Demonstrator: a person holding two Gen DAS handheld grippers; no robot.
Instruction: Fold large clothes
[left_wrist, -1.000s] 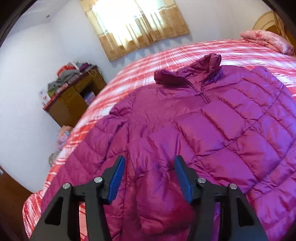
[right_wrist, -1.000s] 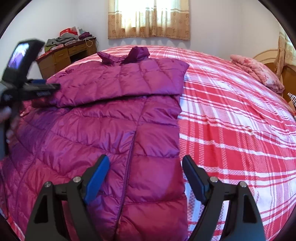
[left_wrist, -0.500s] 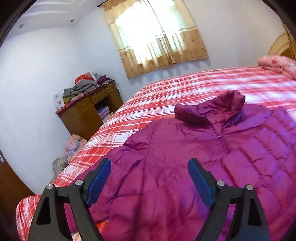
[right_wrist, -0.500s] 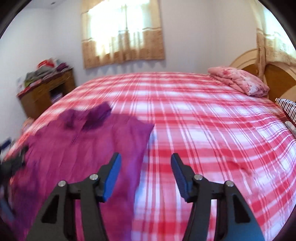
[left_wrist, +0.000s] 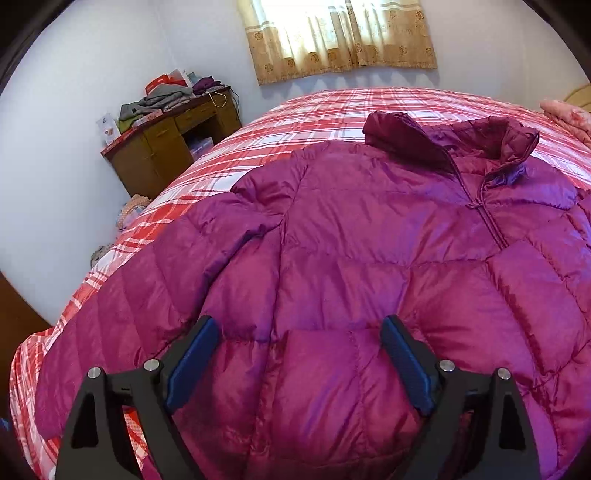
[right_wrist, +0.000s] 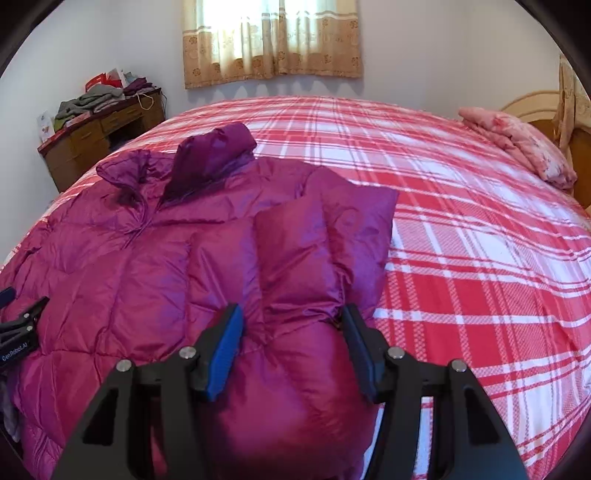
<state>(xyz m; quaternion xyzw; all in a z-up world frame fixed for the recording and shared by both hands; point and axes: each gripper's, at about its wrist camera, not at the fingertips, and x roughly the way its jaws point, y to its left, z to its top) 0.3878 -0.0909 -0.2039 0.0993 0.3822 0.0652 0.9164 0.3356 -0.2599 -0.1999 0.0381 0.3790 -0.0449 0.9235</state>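
A magenta quilted puffer jacket (left_wrist: 351, 236) lies front up on the red plaid bed (left_wrist: 317, 110), collar toward the window. My left gripper (left_wrist: 299, 339) hovers over its lower left part; its jaws are opening wide, with puffy fabric under the gap and neither pad pressing. In the right wrist view the jacket (right_wrist: 122, 266) has its right side folded inward, a sleeve panel (right_wrist: 291, 254) lying on top. My right gripper (right_wrist: 291, 328) stands half open just over the near end of that panel, its right fingertip (right_wrist: 351, 321) at the fabric's edge.
A wooden desk (left_wrist: 173, 144) piled with clothes stands by the wall at the far left. A pink pillow (right_wrist: 517, 144) and the wooden headboard (right_wrist: 532, 107) are at the right. Bare plaid bedspread (right_wrist: 480, 258) stretches right of the jacket.
The left gripper widened, lifted off a sleeve fold and dipped back over the jacket's lower left. The right gripper narrowed, swung out over bare bedspread, then came back over the folded sleeve.
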